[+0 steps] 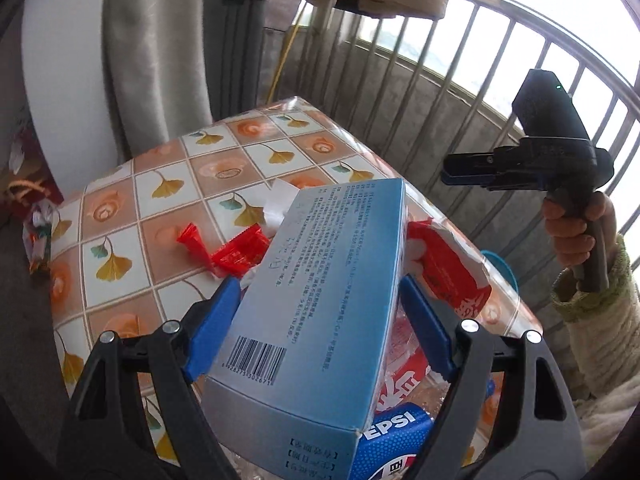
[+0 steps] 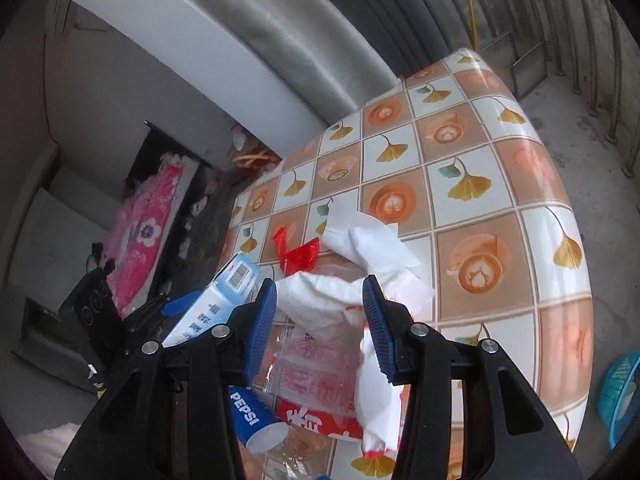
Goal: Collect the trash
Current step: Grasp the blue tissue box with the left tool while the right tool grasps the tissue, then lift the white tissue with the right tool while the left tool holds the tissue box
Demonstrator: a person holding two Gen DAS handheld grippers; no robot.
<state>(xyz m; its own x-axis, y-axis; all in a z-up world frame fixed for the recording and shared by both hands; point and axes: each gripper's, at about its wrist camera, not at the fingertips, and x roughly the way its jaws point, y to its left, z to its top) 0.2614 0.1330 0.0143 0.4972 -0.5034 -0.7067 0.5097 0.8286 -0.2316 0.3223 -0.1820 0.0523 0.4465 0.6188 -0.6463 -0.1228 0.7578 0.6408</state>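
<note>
blue carton (image 1: 320,280): printed text, barcode, tilted, lifted above the table. red foil wrapper (image 2: 296,254): crumpled, lay at 12 o'clock of the carton. white tissue (image 2: 368,240): crumpled, at 1 o'clock of the wrapper. pepsi bottle (image 2: 256,420): on its side, at 6 o'clock. red-and-white plastic bag (image 2: 320,376): rumpled, beside the bottle.

Ginkgo-patterned tablecloth (image 2: 500,184), grey curtain (image 1: 156,52), metal railing (image 1: 472,52), turquoise basket (image 2: 620,392), pink bedding (image 2: 148,240)

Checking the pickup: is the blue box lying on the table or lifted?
Lifted and tilted: the blue box sits clamped in the left claw, above the table.
</note>
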